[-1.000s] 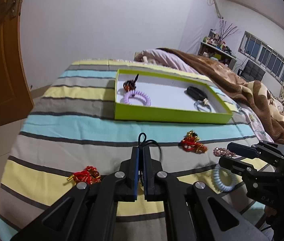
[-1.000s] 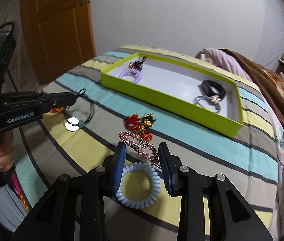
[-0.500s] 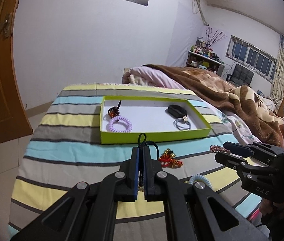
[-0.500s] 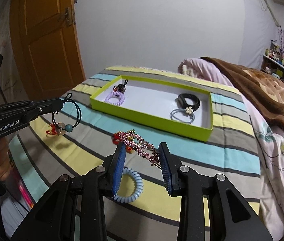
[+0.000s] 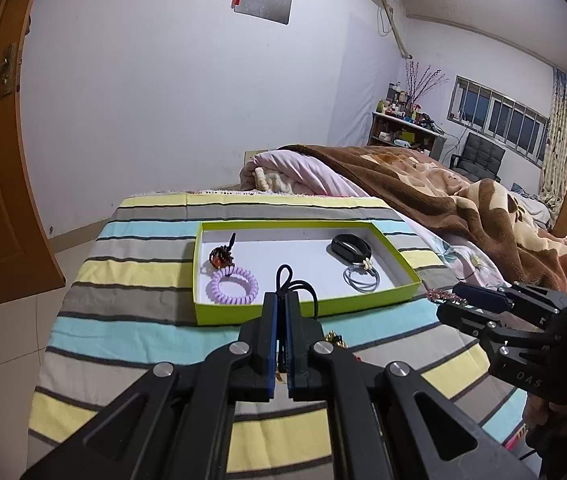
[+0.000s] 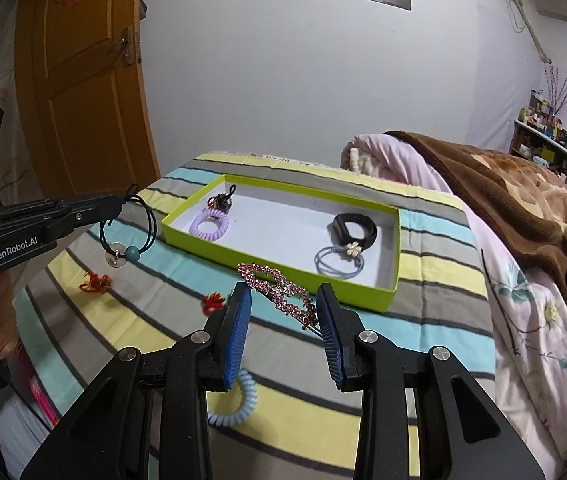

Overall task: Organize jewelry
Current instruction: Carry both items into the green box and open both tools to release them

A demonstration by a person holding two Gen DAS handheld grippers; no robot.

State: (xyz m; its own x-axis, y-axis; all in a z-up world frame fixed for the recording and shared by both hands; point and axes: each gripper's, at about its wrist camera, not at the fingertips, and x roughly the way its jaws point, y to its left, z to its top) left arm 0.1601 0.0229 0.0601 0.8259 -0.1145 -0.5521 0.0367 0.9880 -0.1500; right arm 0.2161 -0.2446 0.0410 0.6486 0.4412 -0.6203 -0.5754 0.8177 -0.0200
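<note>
1. Black elastic hair tie with its bead now hangs clear of the bed, pinched in my left tool, which is fully closed on the cord.
2. My right tool has also lifted; its pads clamp the pink rhinestone clip.
3. Both pieces sit nearer the green tray, so 2 drops come next, I judge.

Bed with striped yellow, grey and turquoise cover, bearing a lime-green shallow cardboard tray, two red-and-gold knotted ornaments, a pale blue spiral hair tie, and a brown blanket.
</note>
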